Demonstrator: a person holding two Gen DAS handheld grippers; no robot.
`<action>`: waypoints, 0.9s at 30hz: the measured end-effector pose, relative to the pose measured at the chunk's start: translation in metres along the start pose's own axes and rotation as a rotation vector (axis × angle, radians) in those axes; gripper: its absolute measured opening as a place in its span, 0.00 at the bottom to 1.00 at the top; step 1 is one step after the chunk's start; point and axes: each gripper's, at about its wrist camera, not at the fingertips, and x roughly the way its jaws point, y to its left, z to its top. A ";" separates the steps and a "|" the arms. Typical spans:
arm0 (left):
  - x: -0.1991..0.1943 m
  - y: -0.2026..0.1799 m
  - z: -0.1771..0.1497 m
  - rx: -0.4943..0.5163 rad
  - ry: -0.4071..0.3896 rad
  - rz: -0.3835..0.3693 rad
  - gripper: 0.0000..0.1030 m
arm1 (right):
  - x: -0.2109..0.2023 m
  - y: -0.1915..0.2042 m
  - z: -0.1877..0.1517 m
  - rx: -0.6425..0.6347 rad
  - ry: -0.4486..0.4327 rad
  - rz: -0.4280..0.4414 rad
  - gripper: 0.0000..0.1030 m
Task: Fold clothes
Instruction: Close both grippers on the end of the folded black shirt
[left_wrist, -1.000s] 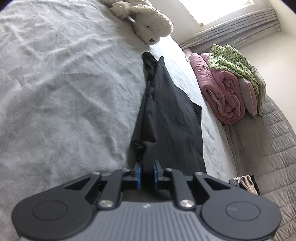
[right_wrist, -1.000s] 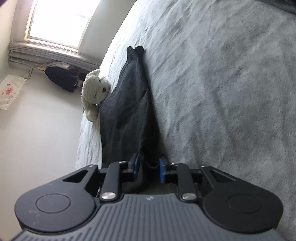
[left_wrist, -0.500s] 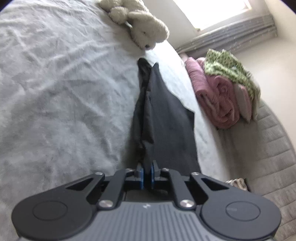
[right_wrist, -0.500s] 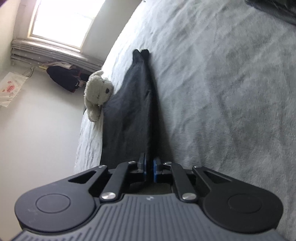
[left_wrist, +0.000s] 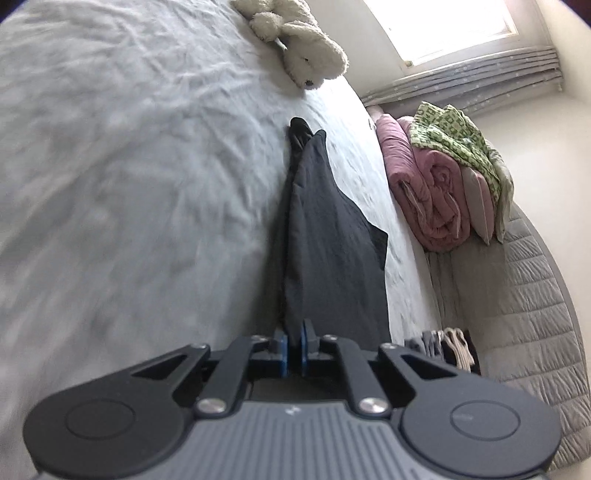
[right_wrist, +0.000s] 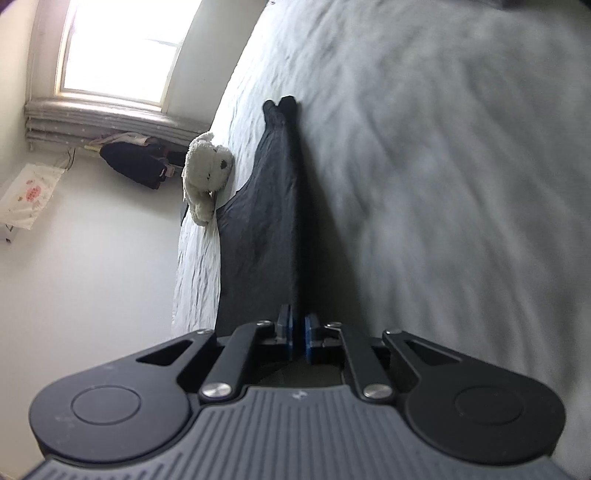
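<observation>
Left tool (left_wrist: 291, 349) alone shows quilts (left_wrist: 430, 195).

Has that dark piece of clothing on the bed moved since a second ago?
Yes. In the left wrist view, the dark garment has lifted at its near end and slid toward the camera, its far tip now farther from the stuffed toy.

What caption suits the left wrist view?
Left tongs pinch dark trousers stretched across a grey bed, plush toy beyond.
</observation>
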 end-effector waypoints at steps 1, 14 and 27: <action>-0.005 0.001 -0.006 0.004 0.004 0.005 0.05 | -0.006 -0.004 -0.005 0.013 -0.001 -0.001 0.05; -0.009 0.010 -0.022 0.084 0.021 0.074 0.05 | -0.019 -0.019 -0.020 0.018 -0.015 -0.041 0.05; -0.015 0.011 -0.025 0.121 0.044 0.076 0.06 | -0.019 -0.020 -0.022 0.005 -0.019 -0.030 0.06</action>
